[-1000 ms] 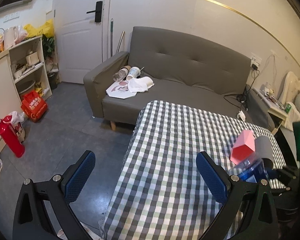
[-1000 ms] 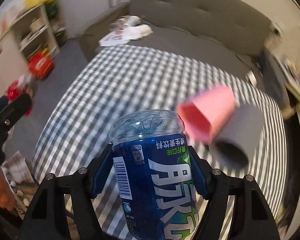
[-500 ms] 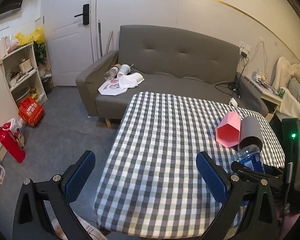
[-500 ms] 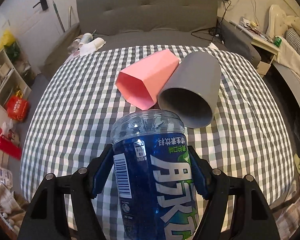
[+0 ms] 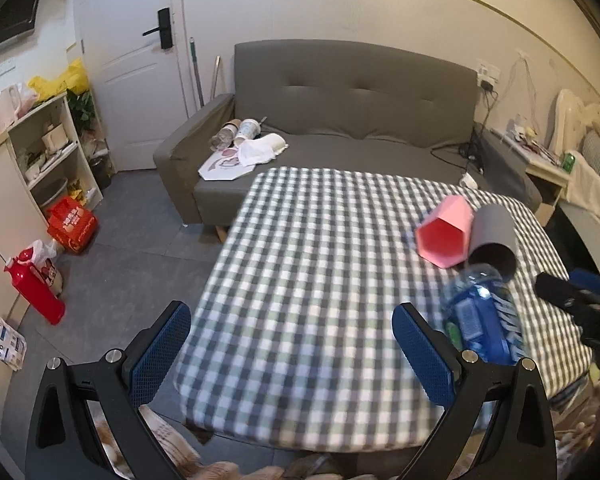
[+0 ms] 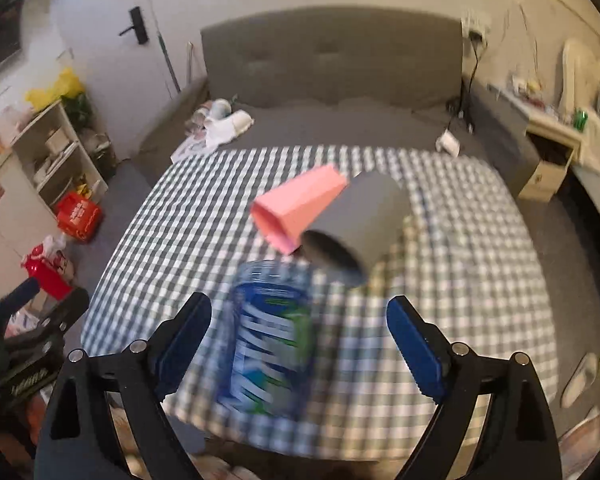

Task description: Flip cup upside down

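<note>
A pink faceted cup (image 5: 446,236) and a grey round cup (image 5: 494,236) lie on their sides, touching, on the checked tablecloth (image 5: 300,272), mouths toward me. In the right wrist view the pink cup (image 6: 300,208) and grey cup (image 6: 360,224) lie just beyond a blurred blue bottle (image 6: 272,340). My right gripper (image 6: 300,344) is open, its fingers wide on either side of the bottle and clear of it. The bottle (image 5: 480,320) leans near the table's right front. My left gripper (image 5: 292,356) hangs open over the front edge, holding nothing.
A grey sofa (image 5: 352,120) with cups and paper on its seat stands behind the table. To the left are a shelf unit (image 5: 48,152), a red box (image 5: 72,224) and a red bottle (image 5: 36,284) on the floor. A bedside stand (image 5: 540,160) is at the right.
My right gripper has opened and released the blue bottle, which is now blurred with motion between its fingers. The right view pulled back from the cups. The left gripper stayed open.
</note>
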### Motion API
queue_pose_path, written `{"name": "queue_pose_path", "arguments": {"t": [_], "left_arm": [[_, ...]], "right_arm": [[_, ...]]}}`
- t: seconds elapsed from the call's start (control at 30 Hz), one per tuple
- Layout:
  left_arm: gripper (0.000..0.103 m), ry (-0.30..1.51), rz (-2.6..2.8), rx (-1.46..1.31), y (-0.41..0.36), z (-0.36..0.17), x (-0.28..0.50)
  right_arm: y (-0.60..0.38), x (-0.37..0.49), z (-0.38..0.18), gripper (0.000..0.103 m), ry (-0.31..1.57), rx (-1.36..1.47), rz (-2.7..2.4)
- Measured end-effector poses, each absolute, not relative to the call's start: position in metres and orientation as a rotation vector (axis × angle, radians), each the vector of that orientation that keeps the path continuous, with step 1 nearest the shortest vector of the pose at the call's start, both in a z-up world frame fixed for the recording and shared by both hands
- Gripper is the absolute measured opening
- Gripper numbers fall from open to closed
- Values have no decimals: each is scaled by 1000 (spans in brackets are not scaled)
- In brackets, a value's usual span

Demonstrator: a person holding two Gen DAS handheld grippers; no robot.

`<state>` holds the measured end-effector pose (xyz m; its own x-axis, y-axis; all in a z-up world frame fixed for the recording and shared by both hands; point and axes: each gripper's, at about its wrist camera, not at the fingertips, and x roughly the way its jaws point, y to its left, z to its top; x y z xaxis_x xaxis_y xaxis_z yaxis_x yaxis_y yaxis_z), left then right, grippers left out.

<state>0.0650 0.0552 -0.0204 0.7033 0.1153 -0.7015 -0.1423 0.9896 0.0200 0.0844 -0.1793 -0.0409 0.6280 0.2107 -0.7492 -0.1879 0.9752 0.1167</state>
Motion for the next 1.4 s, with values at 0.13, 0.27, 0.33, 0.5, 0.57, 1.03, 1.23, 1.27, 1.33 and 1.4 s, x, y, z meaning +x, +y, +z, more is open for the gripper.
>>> {"name": "queue_pose_path", "arguments": {"t": [0.13, 0.27, 0.33, 0.5, 0.57, 1.03, 1.23, 1.27, 1.33, 1.4], "left_arm": [[103, 808, 117, -29, 27, -18, 63], [103, 872, 52, -33, -9, -19, 66], [103, 895, 21, -30, -25, -19, 69], [103, 925, -18, 26, -61, -16, 82], [103, 946, -10, 49, -71, -17, 92], [103, 1112, -25, -20, -74, -49, 154], [100, 1204, -67, -37, -73, -67, 177], [99, 1219, -72, -39, -74, -70, 181], [94, 1245, -79, -51, -73, -74, 188], [86, 1281, -91, -70, -72, -78, 193]], "right_arm": [[-212, 66, -32, 90, 811, -25, 203], [-241, 60, -28, 90, 787, -59, 168], [-251, 61, -27, 90, 795, -58, 173], [-263, 61, -28, 90, 803, -38, 191], [-267, 63, -29, 90, 803, -21, 197], [-275, 97, -54, 90, 865, 17, 173], [-276, 117, -62, 90, 888, 45, 173], [-276, 120, -63, 90, 892, 45, 173], [-274, 124, -65, 90, 897, 43, 172], [-272, 128, -68, 90, 904, 42, 175]]}}
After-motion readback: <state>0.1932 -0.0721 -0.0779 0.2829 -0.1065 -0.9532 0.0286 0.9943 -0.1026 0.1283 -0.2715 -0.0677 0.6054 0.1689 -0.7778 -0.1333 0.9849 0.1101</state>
